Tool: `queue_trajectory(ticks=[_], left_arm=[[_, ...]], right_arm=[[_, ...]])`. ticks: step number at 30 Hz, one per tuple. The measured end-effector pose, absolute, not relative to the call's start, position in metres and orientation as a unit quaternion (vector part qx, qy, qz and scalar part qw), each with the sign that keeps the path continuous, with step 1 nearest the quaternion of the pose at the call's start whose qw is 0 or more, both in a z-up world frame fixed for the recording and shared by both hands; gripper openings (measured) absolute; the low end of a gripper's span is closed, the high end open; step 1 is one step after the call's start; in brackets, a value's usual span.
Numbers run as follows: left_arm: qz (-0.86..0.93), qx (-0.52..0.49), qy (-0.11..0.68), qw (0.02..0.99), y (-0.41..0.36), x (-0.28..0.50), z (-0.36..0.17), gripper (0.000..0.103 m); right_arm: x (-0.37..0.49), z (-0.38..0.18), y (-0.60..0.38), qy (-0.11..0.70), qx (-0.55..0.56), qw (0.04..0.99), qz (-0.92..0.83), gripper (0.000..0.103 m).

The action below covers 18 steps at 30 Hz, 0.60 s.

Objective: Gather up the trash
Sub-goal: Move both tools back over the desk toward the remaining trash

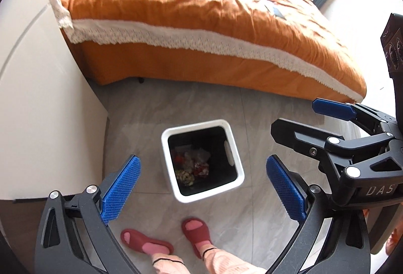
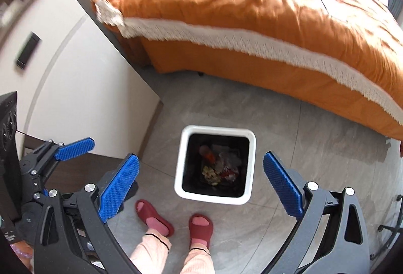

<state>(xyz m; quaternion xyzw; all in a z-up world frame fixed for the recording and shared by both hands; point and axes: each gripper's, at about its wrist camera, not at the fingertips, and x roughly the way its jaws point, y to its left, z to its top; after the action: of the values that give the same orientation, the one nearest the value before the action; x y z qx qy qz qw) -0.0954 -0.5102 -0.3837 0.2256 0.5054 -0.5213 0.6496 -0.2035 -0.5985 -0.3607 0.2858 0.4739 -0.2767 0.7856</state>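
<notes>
A white square bin (image 1: 201, 124) with a dark inside stands on the grey tiled floor, straight below both grippers. Crumpled wrappers and food scraps (image 1: 194, 165) lie at its bottom. My left gripper (image 1: 202, 160) hangs above the bin, jaws wide open with nothing between the blue pads. My right gripper (image 1: 296, 116) is beside it on the right, also open. In the right wrist view the bin (image 2: 219, 130) and its trash (image 2: 221, 168) show between the spread fingers of the right gripper (image 2: 200, 158), which holds nothing. One blue pad (image 2: 75, 145) of the left gripper shows at the left.
A bed with an orange cover and white lace trim (image 1: 201, 22) fills the far side. A white cabinet (image 1: 45, 97) stands at the left. The person's feet in dark red slippers (image 1: 196, 236) stand just in front of the bin. A dark flat object (image 2: 26, 52) lies on the cabinet.
</notes>
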Motion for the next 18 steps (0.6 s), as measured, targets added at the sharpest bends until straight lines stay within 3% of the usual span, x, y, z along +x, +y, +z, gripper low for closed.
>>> queue_trajectory(ticks=[9,18], left_arm=[[-0.498,0.184,0.451,0.718,-0.476,-0.088,-0.27,0.098],[-0.417,0.15,0.395,0.805,-0.428,-0.073,-0.187,0.098]], right_arm=[[-0.194,-0.246,-0.581,0.391,0.246,0.849,-0.255,0.098],[-0.163,-0.176,-0.557,0.344,0.211,0.897,-0.182,0.098]])
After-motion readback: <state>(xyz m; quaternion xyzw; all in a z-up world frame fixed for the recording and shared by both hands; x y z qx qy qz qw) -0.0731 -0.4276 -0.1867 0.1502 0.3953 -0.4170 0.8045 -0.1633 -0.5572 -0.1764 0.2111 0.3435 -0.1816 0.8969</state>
